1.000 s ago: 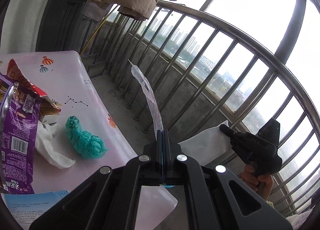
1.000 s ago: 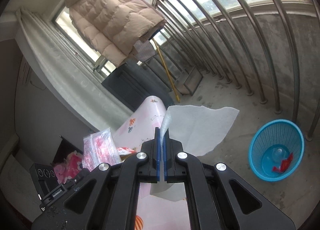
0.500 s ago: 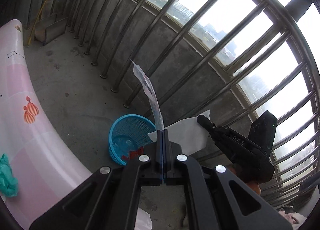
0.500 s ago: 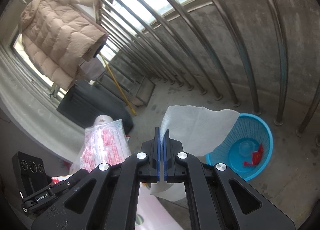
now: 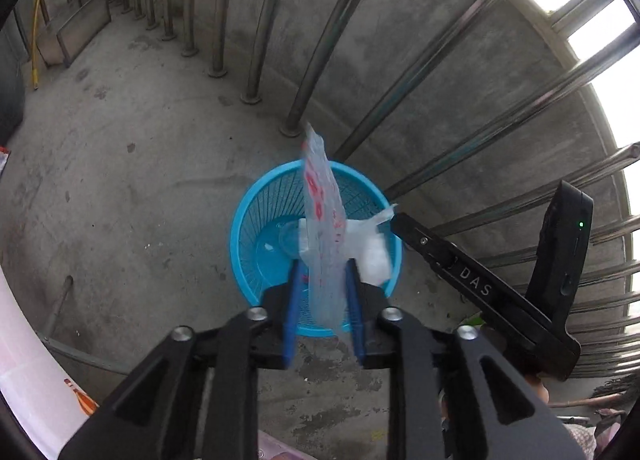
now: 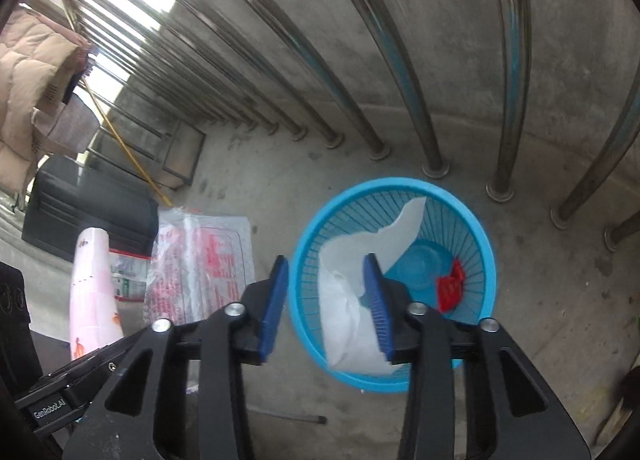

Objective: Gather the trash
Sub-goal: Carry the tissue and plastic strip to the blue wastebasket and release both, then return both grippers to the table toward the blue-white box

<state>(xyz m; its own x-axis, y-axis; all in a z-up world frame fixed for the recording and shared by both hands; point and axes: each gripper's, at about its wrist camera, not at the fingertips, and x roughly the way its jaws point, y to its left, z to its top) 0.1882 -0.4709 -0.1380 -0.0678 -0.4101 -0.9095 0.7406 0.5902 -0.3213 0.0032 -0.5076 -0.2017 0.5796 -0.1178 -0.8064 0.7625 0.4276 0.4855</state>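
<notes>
Both jaws, clenched 1 second ago, have just been opening. Left gripper (image 5: 322,296): released clear red-printed plastic bag (image 5: 324,219) stands between, above round blue mesh basket (image 5: 244,219). Right gripper (image 6: 326,308): white paper sheet (image 6: 348,312) released, seen inside basket.

Left gripper (image 5: 322,284): pointing steeply down, blue pads apart, jaws just been opening, a thin clear bag standing loose between them.
Right gripper (image 6: 326,296): pointing steeply down, blue pads wide apart, jaws just been opening, white paper loose between them.
Hand: only a bit showing, under the right gripper's handle.
</notes>
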